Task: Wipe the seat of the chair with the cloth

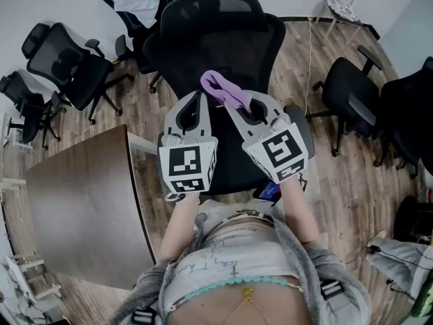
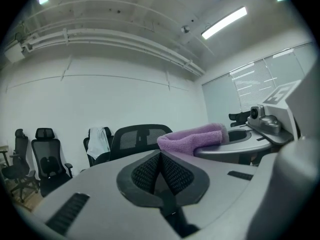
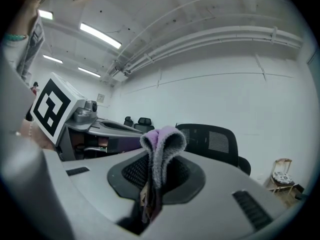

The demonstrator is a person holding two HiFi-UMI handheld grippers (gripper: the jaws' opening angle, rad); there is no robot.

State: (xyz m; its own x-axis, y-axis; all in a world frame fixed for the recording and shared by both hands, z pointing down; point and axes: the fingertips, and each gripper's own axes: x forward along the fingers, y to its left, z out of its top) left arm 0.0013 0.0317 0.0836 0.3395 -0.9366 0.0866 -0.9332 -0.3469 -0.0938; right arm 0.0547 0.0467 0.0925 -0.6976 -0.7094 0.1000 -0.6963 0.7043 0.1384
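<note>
Right claw pinching cloth, left claw closed, empty, seat only in head view

Head view steeply down; gripper views level, sharing chair.

Most of the chair seat is buried under the left gripper and right gripper in the head view, only a dark strip shows between their marker cubes. The cloth has its lower end vanishing down between the right gripper's pressed-together fingers, so can't tell how long it is. The office chair on the far right is chopped off by the frame edge.
</note>
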